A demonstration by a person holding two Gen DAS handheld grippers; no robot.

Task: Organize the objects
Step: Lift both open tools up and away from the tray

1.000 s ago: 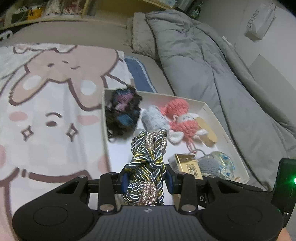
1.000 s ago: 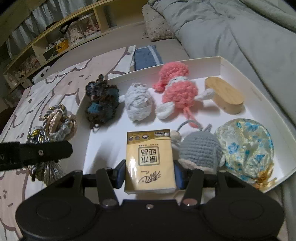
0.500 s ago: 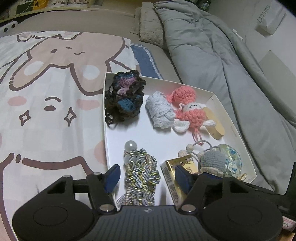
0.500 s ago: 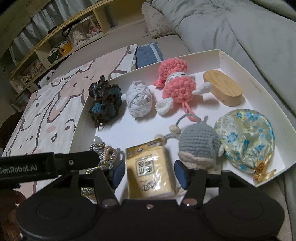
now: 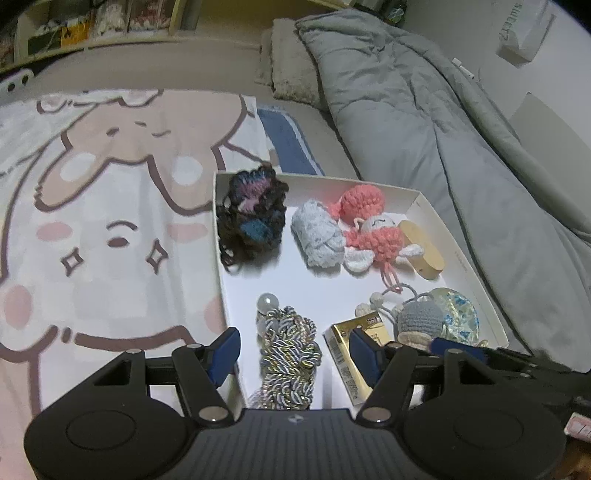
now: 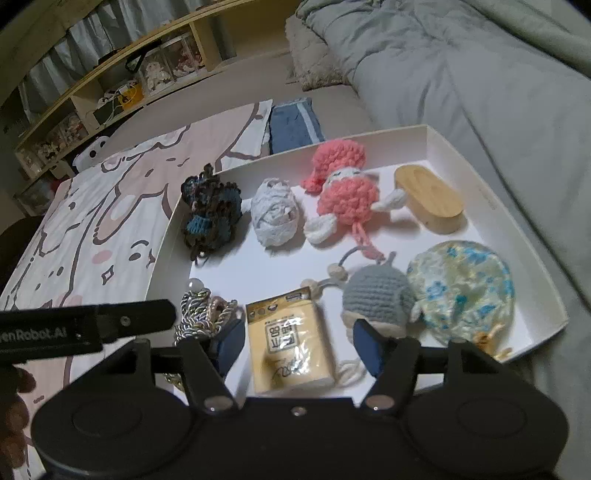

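We judge the sorting nearly done: everything we can see sits inside the white box (image 6: 480, 177). The braided cord bundle (image 5: 290, 354) lies in its near left corner, between the left gripper's (image 5: 295, 354) parted jaws, untouched. The tissue pack (image 6: 290, 343) lies beside it, free between the right gripper's (image 6: 299, 347) jaws, which have just been opening. Only the right wrist view shows the blue-flowered pouch (image 6: 465, 288) whole; only the left shows the bedside tissue box (image 5: 521, 33). Anything left outside the box may be out of view.
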